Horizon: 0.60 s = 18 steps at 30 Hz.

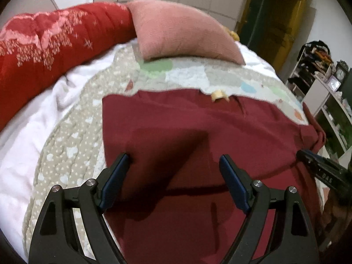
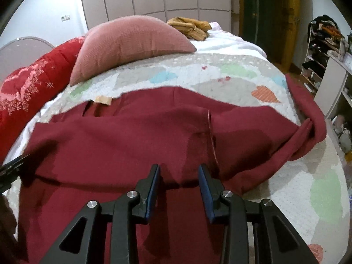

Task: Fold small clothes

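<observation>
Dark red knit garment (image 2: 123,145) lies spread flat across the quilted bedspread with pastel cloud patches (image 2: 231,77), tan neck label (image 2: 103,99) at its far edge, one sleeve (image 2: 308,132) bunched and trailing off toward the bed's right side. My left gripper (image 1: 173,157) hangs over the garment's left half, jaws wide apart, nothing between them. My right gripper (image 2: 179,168) sits over the middle-right, near a vertical seam (image 2: 212,140), jaws partly apart, pads not pressing cloth as far as I can see. My read: fold not started, or one side only; that loose sleeve is the next thing to deal with. To do it well: pinch one layer only at the sleeve end, lift just enough to clear, carry it inward across the body and lay it flat before letting go. The other gripper should pin the body so it doesn't drag on the quilt. Knit looks soft and will stretch, so move slowly. Writing: the right gripper's arm in the left wrist view shows white letters, "BAS" by my reading, partial. Neck label too blurred to read. Pink cushion (image 2: 132,41) well clear.
</observation>
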Tool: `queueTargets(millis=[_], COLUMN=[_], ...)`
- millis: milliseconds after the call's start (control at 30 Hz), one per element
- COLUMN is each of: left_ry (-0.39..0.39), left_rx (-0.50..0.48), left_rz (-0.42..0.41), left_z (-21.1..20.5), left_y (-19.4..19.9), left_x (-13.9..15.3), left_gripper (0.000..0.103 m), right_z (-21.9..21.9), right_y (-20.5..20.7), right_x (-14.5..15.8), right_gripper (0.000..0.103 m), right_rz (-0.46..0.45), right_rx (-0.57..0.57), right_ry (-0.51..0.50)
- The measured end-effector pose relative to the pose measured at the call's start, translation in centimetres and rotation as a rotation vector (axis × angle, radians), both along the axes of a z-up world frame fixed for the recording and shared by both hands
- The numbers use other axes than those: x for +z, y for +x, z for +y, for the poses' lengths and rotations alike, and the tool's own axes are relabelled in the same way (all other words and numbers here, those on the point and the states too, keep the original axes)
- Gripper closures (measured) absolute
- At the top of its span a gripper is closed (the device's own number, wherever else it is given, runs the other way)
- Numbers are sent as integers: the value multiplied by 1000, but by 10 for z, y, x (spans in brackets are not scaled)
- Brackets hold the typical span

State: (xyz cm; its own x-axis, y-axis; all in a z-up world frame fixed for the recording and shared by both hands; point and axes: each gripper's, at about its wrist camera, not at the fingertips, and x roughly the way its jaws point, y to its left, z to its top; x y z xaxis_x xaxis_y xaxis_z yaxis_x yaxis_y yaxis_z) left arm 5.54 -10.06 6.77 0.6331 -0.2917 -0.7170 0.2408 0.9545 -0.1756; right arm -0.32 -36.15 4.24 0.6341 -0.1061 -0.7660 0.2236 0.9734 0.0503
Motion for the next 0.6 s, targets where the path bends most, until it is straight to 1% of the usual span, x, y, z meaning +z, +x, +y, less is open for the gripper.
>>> queueTargets(millis=[33,67,100,133,167,200,233,300,333,400,467,533,600], left_ry=[-5,-6,-8,-10,-11,-10,-10,-18,-28,-45,-36,-27,-3], left_rx=[11,18,25,26,20,8,-1,-21,-33,-55,-62,-61,-64], left_rz=[-21,-36,-54,-68,-78,-78,-73,-39,-18,31,75,64,49], left_z=[-1,-2,-4,-6,-9,-14,-17,-26,-29,-35,-39,-41,-46], left_y=[-2,-4,-7,-8,-9,-9,-8,-2,0,5,9,7,5], left_x=[3,6,9,12,14,15,15,8,3,-10,-25,-30,-32], left_gripper=[19,19,19,19,19,19,19,19,19,19,19,19,17], right_z=[0,0,-1,-1,0,2,3,-1,-8,-27,-51,-80,-111], right_y=[-2,-2,-2,1,5,6,4,0,-4,-11,-11,-4,7], right_x=[2,3,1,-4,-11,-15,-12,-1,7,25,36,41,39], right_gripper=[68,63,61,59,58,58,58,58,58,58,56,56,55], right_rz=[-12,-21,-21,-8,25,43,34,24,-2,-54,-58,-28,15], right_rx=[4,3,-1,0,11,27,35,46,38,-16,-80,-159,-201], right_ry=[2,4,7,11,11,-7,-17,2,13,-6,-49,-100,-99])
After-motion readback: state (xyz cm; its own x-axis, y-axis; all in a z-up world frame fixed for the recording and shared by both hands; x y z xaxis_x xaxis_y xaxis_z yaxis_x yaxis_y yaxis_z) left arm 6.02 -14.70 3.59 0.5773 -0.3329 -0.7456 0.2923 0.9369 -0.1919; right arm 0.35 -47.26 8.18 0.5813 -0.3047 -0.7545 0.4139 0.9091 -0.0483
